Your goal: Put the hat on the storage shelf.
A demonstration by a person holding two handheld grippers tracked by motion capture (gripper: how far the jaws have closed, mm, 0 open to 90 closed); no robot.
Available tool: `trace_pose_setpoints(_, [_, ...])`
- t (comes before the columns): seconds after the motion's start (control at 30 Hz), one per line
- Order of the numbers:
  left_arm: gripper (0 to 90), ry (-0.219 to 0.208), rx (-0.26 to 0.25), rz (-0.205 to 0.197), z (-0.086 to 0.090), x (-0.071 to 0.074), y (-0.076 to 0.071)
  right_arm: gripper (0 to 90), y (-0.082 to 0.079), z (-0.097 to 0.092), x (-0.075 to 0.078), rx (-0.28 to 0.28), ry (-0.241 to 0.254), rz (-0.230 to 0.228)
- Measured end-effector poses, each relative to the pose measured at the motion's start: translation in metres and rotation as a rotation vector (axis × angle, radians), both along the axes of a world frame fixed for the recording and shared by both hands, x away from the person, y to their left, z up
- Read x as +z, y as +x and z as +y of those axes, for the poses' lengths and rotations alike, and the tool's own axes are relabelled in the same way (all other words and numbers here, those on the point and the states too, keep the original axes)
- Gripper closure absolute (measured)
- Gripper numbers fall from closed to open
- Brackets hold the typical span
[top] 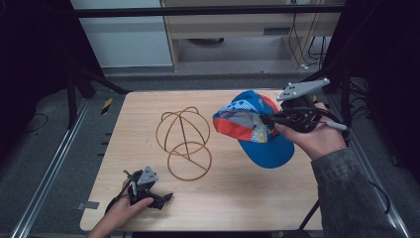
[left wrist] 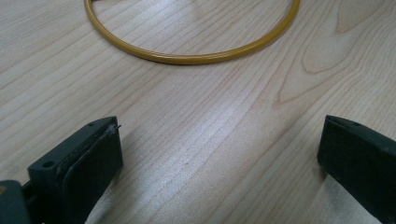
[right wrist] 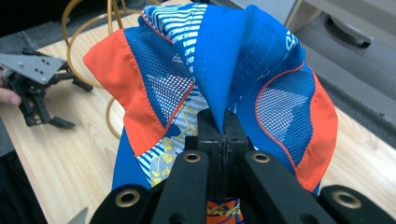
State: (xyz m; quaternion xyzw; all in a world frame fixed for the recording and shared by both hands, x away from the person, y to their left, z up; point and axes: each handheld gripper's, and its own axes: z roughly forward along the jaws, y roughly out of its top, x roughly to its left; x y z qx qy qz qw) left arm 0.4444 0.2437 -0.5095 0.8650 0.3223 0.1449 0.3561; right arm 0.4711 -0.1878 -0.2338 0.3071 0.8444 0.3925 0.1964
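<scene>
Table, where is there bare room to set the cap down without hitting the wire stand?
The table is bare along its near edge, between the left tongs and the right forearm, and on the left strip beside the wire hat stand. The middle is crowded: the stand sits there, with the cap pinched in the right tongs just to its right.
</scene>
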Motion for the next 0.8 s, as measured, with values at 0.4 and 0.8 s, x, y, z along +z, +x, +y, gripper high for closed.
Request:
trace_pose_setpoints(0.4, [0.0, 0.0, 0.002, 0.002, 0.0, 0.0, 0.0, 89.9, 0.005, 0.025, 0.018, 0.041, 0.015, -0.039])
trace_pose_setpoints(0.8, [0.0, 0.0, 0.002, 0.003, 0.0, 0.0, 0.0, 89.9, 0.011, 0.044, 0.02, 0.073, 0.036, -0.047])
